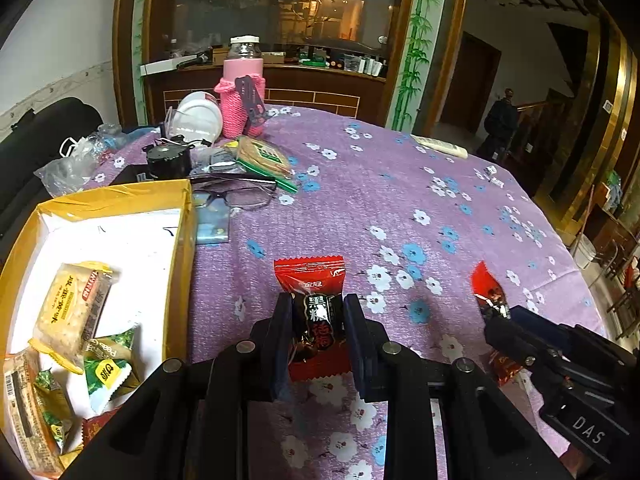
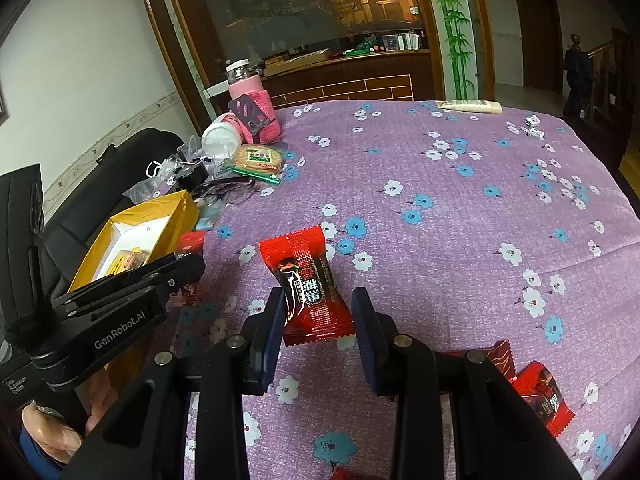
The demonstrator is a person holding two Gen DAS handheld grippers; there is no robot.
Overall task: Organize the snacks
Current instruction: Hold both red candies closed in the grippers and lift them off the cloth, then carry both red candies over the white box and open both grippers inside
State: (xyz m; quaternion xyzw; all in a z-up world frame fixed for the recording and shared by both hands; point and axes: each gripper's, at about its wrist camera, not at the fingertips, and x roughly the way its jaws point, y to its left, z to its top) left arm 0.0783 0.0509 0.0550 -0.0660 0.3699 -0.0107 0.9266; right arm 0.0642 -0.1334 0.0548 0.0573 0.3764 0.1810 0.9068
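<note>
My left gripper point(image 1: 319, 298) is shut on a red and black candy packet point(image 1: 310, 272), held just above the purple flowered tablecloth point(image 1: 360, 208). A yellow box point(image 1: 184, 240) lies to its left, holding a cracker pack point(image 1: 72, 308) and green packets point(image 1: 108, 364). My right gripper point(image 2: 318, 292) is shut on a second red candy packet point(image 2: 296, 248), its blue fingers point(image 2: 270, 332) on either side. The left wrist view shows that gripper point(image 1: 496, 314) at the right with its candy point(image 1: 486, 284). In the right wrist view, the left gripper point(image 2: 188, 260) hangs beside the yellow box point(image 2: 176, 208).
Loose red candies point(image 2: 540, 396) lie on the cloth at the near right. Behind the box are glasses point(image 1: 240, 192), a biscuit pack point(image 1: 264, 156), a pink-sleeved bottle point(image 1: 243, 80) and a white tub point(image 1: 198, 116). A remote point(image 1: 440, 146) and dice point(image 2: 534, 127) sit at the far edge.
</note>
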